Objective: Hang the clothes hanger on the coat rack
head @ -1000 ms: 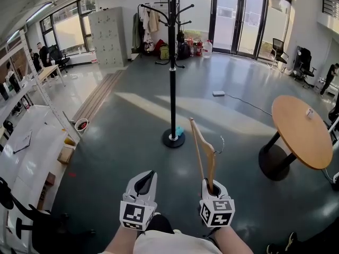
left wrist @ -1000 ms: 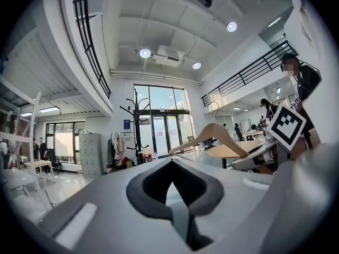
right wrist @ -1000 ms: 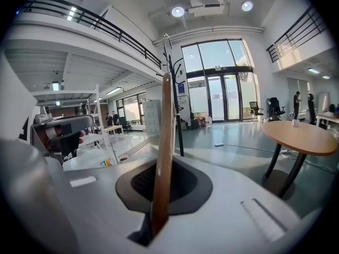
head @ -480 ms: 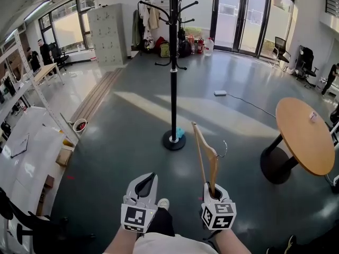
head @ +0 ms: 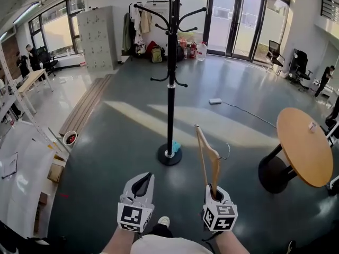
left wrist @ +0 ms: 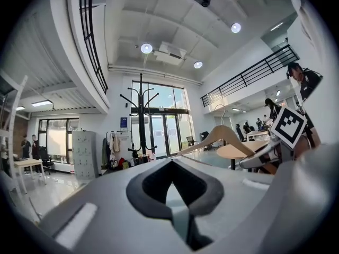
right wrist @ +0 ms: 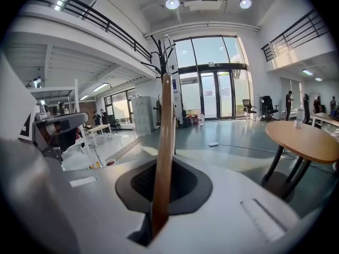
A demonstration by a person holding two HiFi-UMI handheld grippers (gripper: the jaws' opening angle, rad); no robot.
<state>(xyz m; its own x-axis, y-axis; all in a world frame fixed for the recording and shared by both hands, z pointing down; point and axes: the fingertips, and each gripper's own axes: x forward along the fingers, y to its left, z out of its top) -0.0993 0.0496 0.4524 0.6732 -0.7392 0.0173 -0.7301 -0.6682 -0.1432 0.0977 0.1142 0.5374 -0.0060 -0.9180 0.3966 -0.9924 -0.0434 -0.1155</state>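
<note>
A black coat rack [head: 171, 73] stands on a round base [head: 169, 155] on the grey floor, ahead of both grippers; its hooks also show in the left gripper view, coat rack [left wrist: 141, 102]. My right gripper [head: 216, 196] is shut on one end of a wooden clothes hanger [head: 207, 155], which stands upright with its wire hook [head: 228, 151] pointing right. In the right gripper view the wooden hanger [right wrist: 164, 142] rises between the jaws. My left gripper [head: 140, 184] is shut and holds nothing.
A round wooden table [head: 303, 144] on a black pedestal stands to the right. White shelving and a white surface [head: 21, 168] lie at the left. Grey lockers [head: 96, 36] and another loaded coat rack [head: 139, 28] stand at the back, glass doors [head: 239, 20] beyond.
The view has moved forward, so the coat rack stands a little nearer and taller. Both grippers keep their pose and the hanger stays held upright.
</note>
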